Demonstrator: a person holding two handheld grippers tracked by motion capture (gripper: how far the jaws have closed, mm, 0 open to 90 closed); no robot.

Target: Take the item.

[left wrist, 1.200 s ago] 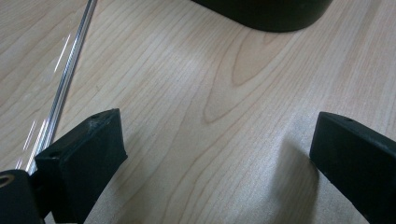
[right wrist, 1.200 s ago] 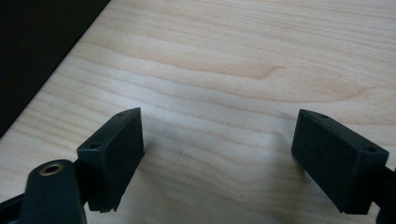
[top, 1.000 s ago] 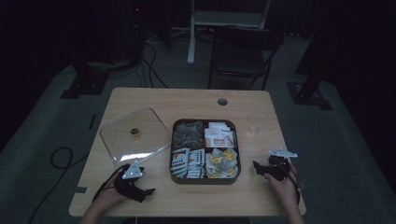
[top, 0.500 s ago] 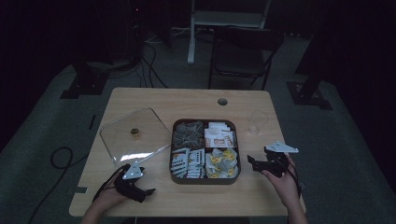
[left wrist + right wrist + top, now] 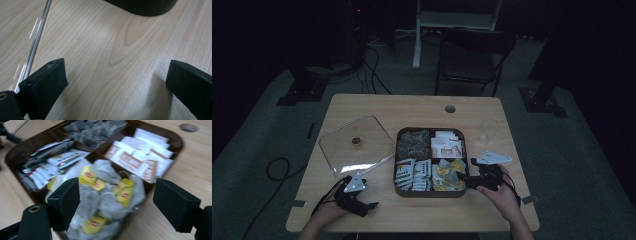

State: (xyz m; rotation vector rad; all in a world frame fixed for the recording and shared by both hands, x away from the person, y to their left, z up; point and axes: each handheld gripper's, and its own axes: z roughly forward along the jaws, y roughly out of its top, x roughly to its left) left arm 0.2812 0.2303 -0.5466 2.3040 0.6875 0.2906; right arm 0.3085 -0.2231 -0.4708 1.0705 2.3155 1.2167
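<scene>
A dark brown tray (image 5: 430,194) with four compartments sits mid-table. Its front right compartment holds tea bags with yellow tags (image 5: 447,175), seen close in the right gripper view (image 5: 105,192). My right gripper (image 5: 463,179) hovers at that compartment's right edge and points left. Its jaws have just been closing a little but stand open (image 5: 117,202), with the tea bags below them and nothing pinched. My left gripper (image 5: 368,205) rests open near the table's front left, over bare wood (image 5: 117,75). The tray's dark corner (image 5: 142,6) lies ahead of it.
A clear square lid (image 5: 356,145) with a small knob lies left of the tray; its edge (image 5: 37,37) runs beside the left jaw. The other compartments hold grey bags (image 5: 413,142), white-brown sachets (image 5: 140,157) and white sachets (image 5: 55,157). A cable hole (image 5: 450,108) sits behind.
The right hand has carried its gripper left and upward from the table's right side to the tray's front right compartment. The left gripper has stayed put.
</scene>
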